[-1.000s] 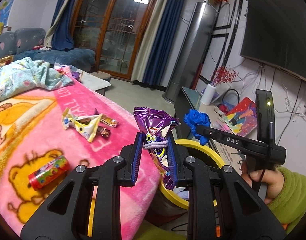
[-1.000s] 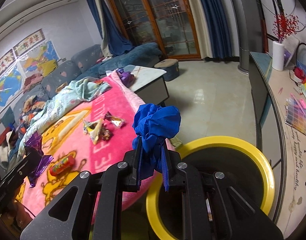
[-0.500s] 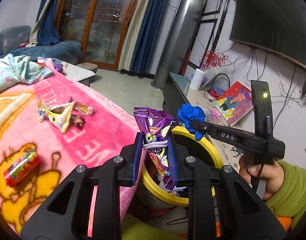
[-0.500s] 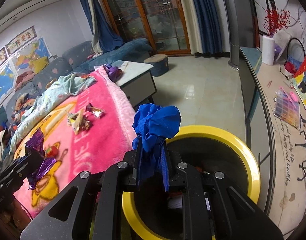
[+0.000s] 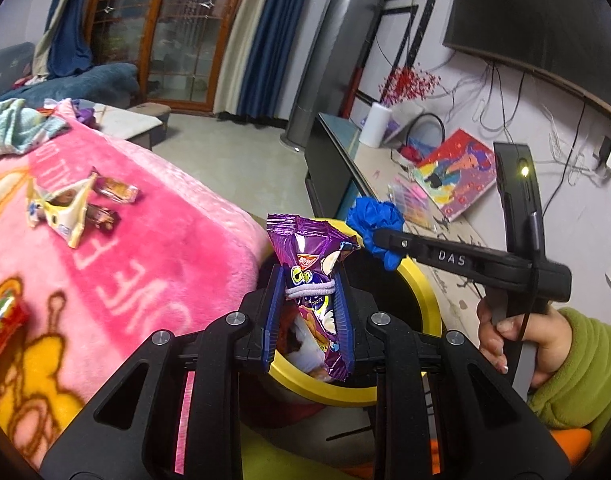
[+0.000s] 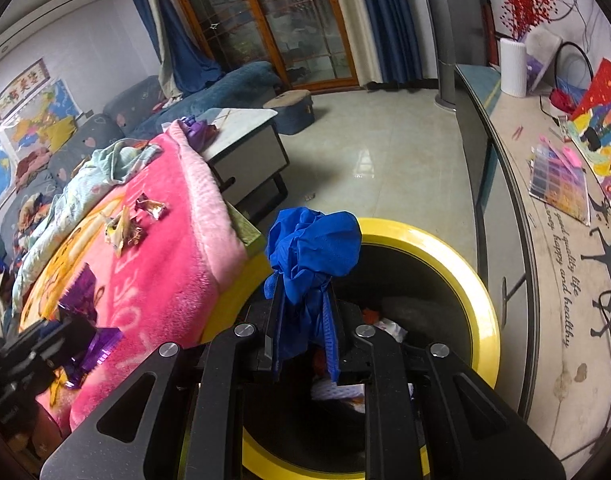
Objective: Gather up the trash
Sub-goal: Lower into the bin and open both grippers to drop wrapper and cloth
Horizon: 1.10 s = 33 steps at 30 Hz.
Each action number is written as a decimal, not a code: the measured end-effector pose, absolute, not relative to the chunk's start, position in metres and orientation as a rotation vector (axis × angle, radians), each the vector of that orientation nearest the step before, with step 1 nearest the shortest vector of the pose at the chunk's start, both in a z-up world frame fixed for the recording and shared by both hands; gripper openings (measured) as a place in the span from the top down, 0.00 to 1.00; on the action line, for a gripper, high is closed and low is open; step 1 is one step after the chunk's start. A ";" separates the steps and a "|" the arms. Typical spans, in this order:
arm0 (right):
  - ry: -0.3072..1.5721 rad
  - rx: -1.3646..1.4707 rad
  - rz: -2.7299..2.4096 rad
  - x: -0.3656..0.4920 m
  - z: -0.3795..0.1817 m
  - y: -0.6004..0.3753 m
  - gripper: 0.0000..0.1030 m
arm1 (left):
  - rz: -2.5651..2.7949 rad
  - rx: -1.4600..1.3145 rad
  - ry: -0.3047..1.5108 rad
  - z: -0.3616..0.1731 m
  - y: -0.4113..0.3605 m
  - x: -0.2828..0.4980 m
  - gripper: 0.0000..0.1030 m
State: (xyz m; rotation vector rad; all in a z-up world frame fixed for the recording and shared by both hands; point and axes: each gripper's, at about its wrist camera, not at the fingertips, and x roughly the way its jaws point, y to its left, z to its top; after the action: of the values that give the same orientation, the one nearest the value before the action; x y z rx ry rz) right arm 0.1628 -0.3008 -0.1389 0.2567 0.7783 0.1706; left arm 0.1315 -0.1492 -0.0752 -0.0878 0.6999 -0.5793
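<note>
My left gripper (image 5: 308,312) is shut on a purple snack wrapper (image 5: 310,276) and holds it over the near rim of the yellow-rimmed trash bin (image 5: 429,300). My right gripper (image 6: 303,320) is shut on a crumpled blue glove (image 6: 313,248), held above the open bin (image 6: 477,280), which has trash inside. The glove also shows in the left wrist view (image 5: 375,220). Several wrappers (image 5: 69,208) and a red candy tube (image 5: 1,328) lie on the pink blanket (image 5: 153,248).
A low white table (image 6: 241,136) stands beyond the blanket. A TV bench (image 6: 545,184) with papers and a white roll (image 6: 513,68) runs along the right wall. Tiled floor (image 6: 385,152) lies between them. A light blue cloth (image 6: 105,168) lies far on the blanket.
Both grippers have moved right and forward, from over the blanket edge to above the bin. Each keeps its hold on its piece of trash.
</note>
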 end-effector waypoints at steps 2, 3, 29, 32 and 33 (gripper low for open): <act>0.785 0.257 0.170 0.163 -0.141 -0.303 0.83 | -0.589 -0.071 0.709 -0.078 -0.156 0.133 0.83; 0.788 0.260 0.170 0.163 -0.142 -0.305 0.83 | -0.591 -0.064 0.710 -0.079 -0.159 0.134 0.83; 0.805 0.316 0.170 0.157 -0.151 -0.332 0.61 | -0.666 -0.114 0.823 -0.100 -0.186 0.161 0.52; 0.797 0.315 0.165 0.157 -0.148 -0.332 0.56 | -0.653 -0.140 0.811 -0.096 -0.179 0.161 0.40; 0.793 0.314 0.163 0.156 -0.147 -0.332 0.55 | -0.652 -0.154 0.807 -0.095 -0.176 0.159 0.34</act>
State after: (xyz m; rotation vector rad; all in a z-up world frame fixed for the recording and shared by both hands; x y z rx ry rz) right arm 0.1565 -0.3320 -0.1473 0.3138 0.7930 0.1634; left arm 0.1595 -0.1759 -0.0950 -0.1537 0.8067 -0.6517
